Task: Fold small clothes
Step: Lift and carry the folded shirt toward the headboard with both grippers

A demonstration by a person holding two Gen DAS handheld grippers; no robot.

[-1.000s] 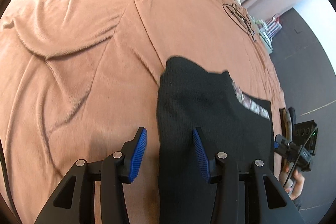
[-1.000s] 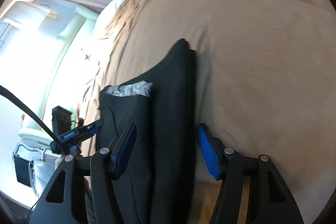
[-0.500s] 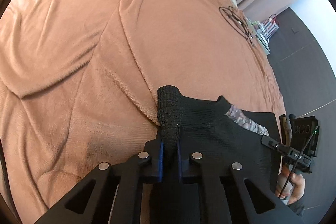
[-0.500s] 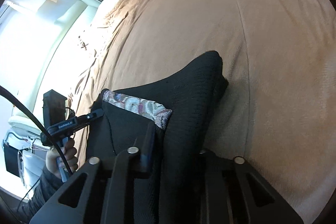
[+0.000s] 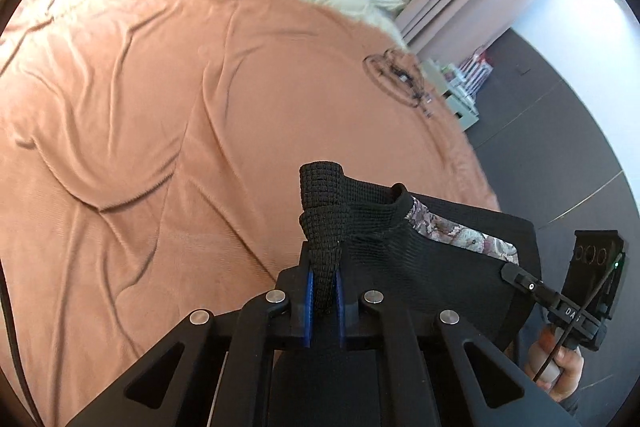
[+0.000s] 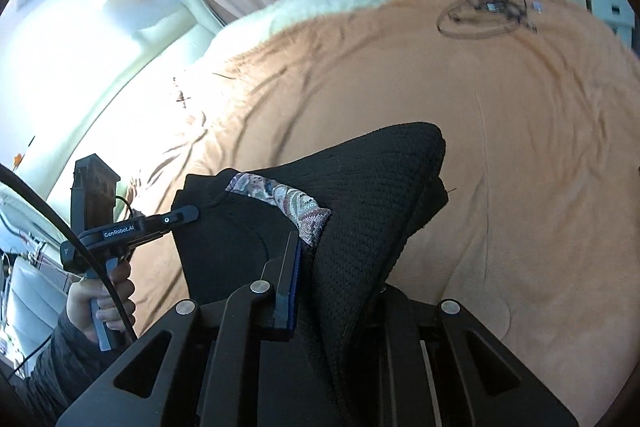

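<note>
Black knit garment (image 5: 420, 251), lifted above peach blanket (image 5: 160, 107); pinched tight in left gripper (image 5: 322, 291) and in right gripper (image 6: 336, 279), both clamped on fabric.

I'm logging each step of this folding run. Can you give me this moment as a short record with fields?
surface: peach blanket on a bed
garment: black knit top, patterned neck lining
left gripper: shut on a bunched corner of the top
right gripper: shut on the opposite corner
garment state: held edge raised off the blanket
</note>
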